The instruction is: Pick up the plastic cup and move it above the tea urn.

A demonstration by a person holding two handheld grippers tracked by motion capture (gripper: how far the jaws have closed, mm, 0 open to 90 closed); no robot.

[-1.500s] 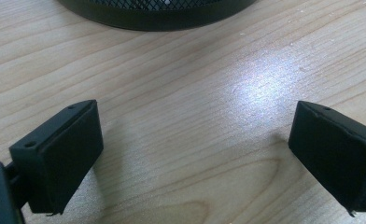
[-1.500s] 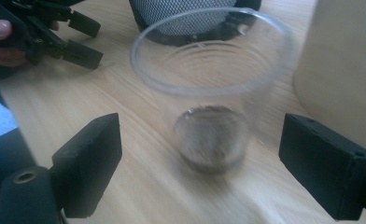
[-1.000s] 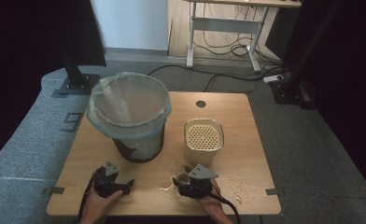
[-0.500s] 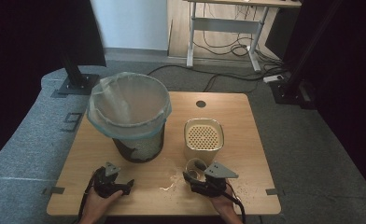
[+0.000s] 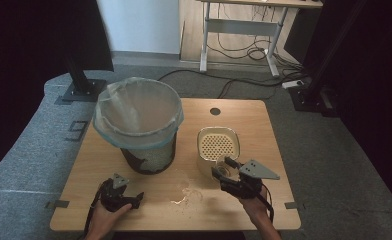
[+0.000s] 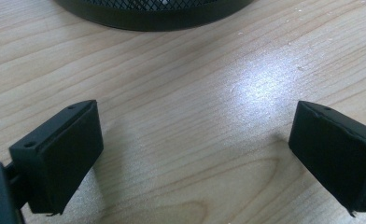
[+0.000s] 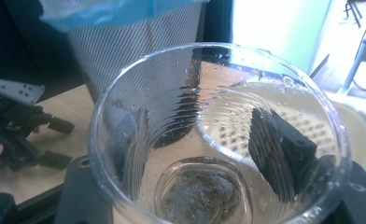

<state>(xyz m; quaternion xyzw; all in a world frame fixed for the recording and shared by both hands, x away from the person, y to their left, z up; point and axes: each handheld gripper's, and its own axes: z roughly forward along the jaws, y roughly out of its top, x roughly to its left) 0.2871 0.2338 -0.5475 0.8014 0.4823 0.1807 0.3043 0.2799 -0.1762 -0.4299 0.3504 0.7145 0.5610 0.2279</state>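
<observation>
Right gripper [image 5: 229,172]: fingers clamped on a clear plastic cup [image 7: 218,135], one finger [image 7: 284,154] showing dark through the wall at each side. The cup is held near the worktop's front right, just beside the front of the cream strainer container [image 5: 218,145]. Wet residue, a dark sodden lump, sits in the cup's bottom; droplets cling to the inner wall.

Left gripper [image 5: 120,196]: rests low at the front left of the worktop [image 5: 264,130], fingers [image 6: 59,154] wide apart, nothing between them, bare wood beneath.

Risks, as judged:
- Cup wall is thin and wet; too hard a squeeze would buckle it, too light and it slips round in the grip.
- Any tilt over the worktop would drip the residue short of a receptacle. A pale spill [image 5: 186,192] already lies at the front centre.
- Cup and strainer container stand nearly touching; a sideways swing could knock it.

Surroundings: the mesh bin with blue liner [image 5: 138,125] stands at left centre of the worktop, tall, its rim well above the cup. It stands between the left gripper and the back edge. To reach it, the cup must rise clear of that rim. A cable hole [image 5: 214,111] lies near the back edge.
</observation>
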